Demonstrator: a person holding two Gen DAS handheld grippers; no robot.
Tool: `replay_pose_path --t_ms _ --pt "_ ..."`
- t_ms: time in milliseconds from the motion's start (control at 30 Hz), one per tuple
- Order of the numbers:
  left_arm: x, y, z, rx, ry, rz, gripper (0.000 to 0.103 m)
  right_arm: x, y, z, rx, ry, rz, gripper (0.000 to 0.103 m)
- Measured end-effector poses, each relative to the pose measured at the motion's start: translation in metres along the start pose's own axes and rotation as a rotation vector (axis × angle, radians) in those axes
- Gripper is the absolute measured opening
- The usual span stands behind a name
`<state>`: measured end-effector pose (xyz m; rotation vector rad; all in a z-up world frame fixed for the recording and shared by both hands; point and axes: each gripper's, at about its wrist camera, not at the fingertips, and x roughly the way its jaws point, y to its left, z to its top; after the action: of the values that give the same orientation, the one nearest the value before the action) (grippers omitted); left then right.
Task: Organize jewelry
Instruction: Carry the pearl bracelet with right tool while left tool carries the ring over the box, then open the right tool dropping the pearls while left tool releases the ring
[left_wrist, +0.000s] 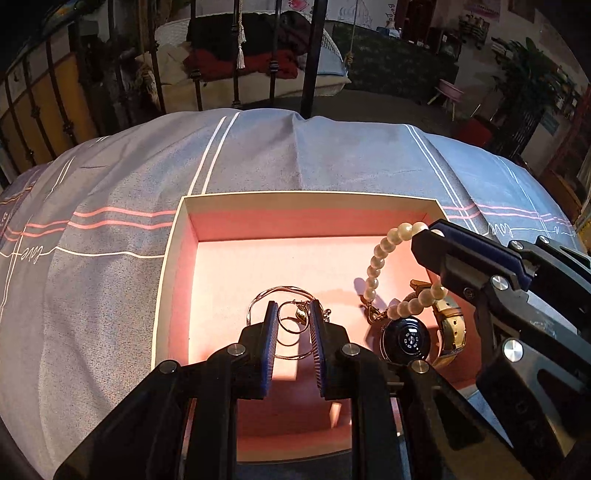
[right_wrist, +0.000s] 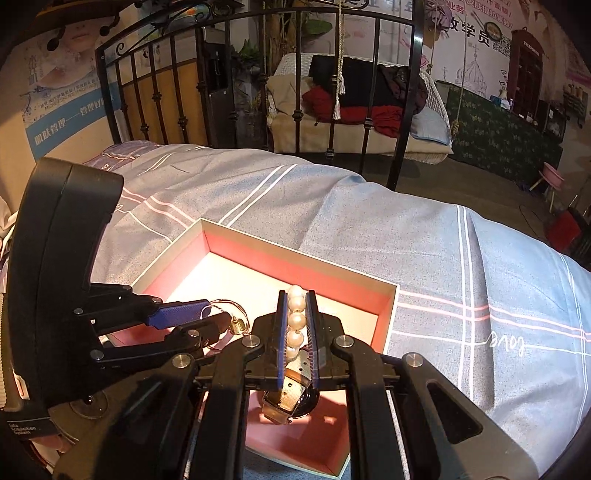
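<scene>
the pearl bracelet (left_wrist: 380, 273) hangs as a loop above the right part of the box (left_wrist: 173, 258), its long axis running from the upper right, where the right gripper (left_wrist: 430, 236) pinches it, down to the clasp at the lower left. in the right wrist view the same bracelet (right_wrist: 296, 321) shows as a straight row of pearls lying along the line of the fingers, and the right gripper (right_wrist: 296, 325) is closed narrow on it, pads against the beads.

the left gripper (left_wrist: 292, 325) stands nearly closed, a thin gold necklace (left_wrist: 284, 314) with rings and a small pendant between its pads; whether the pads press on the wire i cannot tell from the pictures. from the right wrist view the left gripper (right_wrist: 210, 314) enters from the left with the necklace (right_wrist: 236, 317) at its tip.

the box (right_wrist: 388, 317) is open, pink inside with pale rims, and rests on a grey-blue striped bedspread (left_wrist: 295, 155). in it lies a watch (left_wrist: 410, 339) with a dark round back facing up and a gold strap; the left wrist view shows it whole, while the right wrist view shows the watch (right_wrist: 291, 398) partly hidden behind the fingers. a black metal bed frame (right_wrist: 258, 92) stands beyond.
</scene>
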<state>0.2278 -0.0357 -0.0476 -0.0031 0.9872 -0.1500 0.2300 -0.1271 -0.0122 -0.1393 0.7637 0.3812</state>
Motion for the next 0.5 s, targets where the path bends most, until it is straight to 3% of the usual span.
replay_pose_path --t_ms 500 --pt "0.0106 0.0016 0.0018 -0.013 0.029 0.021 0.017 0.0062 0.0005 -0.0075 -0.007 0.034 -0.001 0.010"
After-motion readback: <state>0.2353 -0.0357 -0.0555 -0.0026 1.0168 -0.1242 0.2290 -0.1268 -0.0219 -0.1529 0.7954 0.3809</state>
